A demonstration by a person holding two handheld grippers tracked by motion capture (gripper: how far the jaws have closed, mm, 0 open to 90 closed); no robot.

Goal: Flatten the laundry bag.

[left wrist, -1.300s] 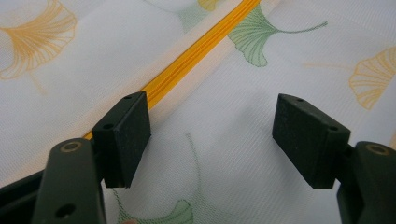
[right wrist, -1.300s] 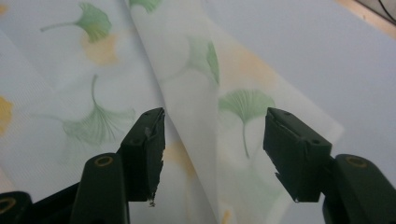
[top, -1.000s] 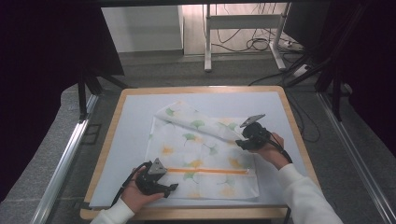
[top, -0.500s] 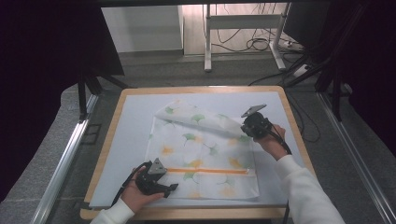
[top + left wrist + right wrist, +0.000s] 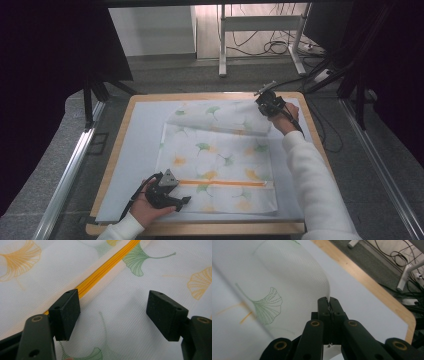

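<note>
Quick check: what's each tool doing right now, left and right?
Left tool: open, jaws apart over the cloth near its orange stripe, holding nothing.
Right tool: shut on the cloth's far corner, lifting it.

White ginkgo-print mesh cloth (image 5: 220, 160), orange zipper (image 5: 220, 183), far corner lifted

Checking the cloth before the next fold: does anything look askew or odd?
Yes. The leaf-print cloth is not flat: its far right corner is pinched in the right hand-held gripper and lifted, so the far edge lies folded over. The left hand-held gripper sits open by the orange stripe.
</note>
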